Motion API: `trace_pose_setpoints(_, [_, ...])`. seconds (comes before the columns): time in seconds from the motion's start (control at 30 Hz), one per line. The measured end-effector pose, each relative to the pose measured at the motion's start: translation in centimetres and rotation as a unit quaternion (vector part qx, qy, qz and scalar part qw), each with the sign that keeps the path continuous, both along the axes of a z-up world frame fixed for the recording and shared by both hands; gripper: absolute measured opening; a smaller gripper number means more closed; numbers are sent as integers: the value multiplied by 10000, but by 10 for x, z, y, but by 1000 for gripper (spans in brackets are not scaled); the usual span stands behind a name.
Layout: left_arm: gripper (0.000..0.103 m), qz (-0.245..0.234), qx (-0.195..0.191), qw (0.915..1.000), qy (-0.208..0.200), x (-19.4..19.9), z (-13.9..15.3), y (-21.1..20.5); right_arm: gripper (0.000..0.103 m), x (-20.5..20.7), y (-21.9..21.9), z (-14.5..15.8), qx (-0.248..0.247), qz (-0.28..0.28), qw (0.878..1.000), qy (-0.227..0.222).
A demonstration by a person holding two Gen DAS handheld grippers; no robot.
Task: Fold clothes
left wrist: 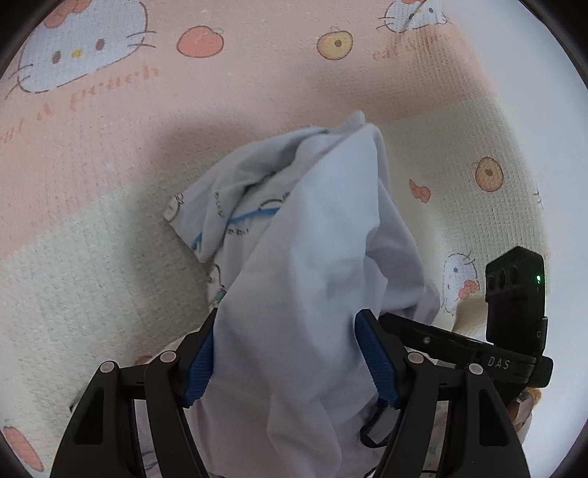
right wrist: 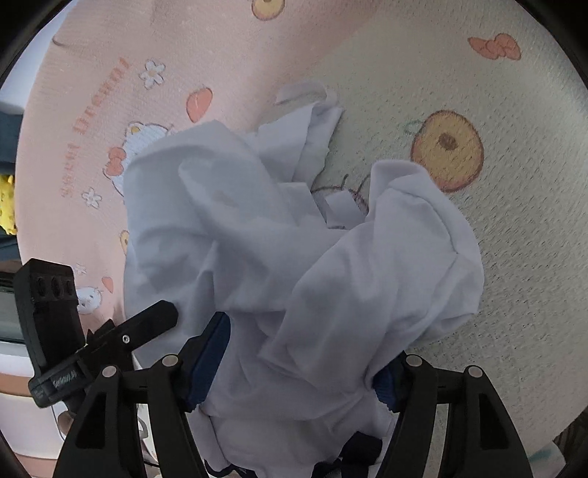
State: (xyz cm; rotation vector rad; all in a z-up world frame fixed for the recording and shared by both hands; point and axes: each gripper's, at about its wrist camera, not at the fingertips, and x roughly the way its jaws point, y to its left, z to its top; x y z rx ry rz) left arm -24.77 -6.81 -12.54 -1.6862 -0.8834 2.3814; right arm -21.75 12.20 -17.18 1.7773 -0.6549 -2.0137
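While both claws, left claw (left wrist: 286, 353) and right claw (right wrist: 301, 364), stand part open with cloth between them, the white garment (right wrist: 294, 239) hangs bunched above the patterned blanket (left wrist: 92, 257); light, limp, best gripped at hems.

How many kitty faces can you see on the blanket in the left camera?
3: one big kitty face top left, one top right, one right beside the white garment, which may hide more.
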Motion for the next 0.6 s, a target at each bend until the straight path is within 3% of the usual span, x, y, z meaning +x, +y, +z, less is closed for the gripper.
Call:
trace_pose_setpoints(0.1, [66, -17, 6, 10000, 51, 4, 0, 4, 69, 2, -4, 3, 139, 7, 9999, 20])
trace_pose_setpoints(0.2, [53, 58, -132, 9999, 10, 3, -5, 3, 65, 3, -12, 2, 388, 59, 9992, 91])
trace_pose_setpoints(0.23, [47, 99, -175, 9998, -16, 3, -6, 3, 58, 3, -14, 1, 482, 83, 9987, 116])
trace_pose_setpoints(0.27, [43, 168, -146, 9998, -21, 3, -7, 2, 42, 3, -17, 1, 552, 112, 9983, 148])
trace_pose_setpoints(0.3, [43, 241, -105, 9997, -23, 4, -7, 1, 34, 4, -20, 3, 524, 169, 9983, 205])
trace_pose_setpoints(0.4, [34, 215, 31, 9998, 42, 6, -7, 2, 23, 7, -28, 10, 438, 338, 9978, 375])
trace_pose_setpoints(0.47, [31, 160, 31, 9999, 57, 8, -6, 5, 21, 9, -33, 14, 381, 451, 9971, 488])
trace_pose_setpoints(0.6, [31, 136, 591, 9981, 133, 18, 2, 4, 21, 10, -40, 28, -120, 529, 9972, 507])
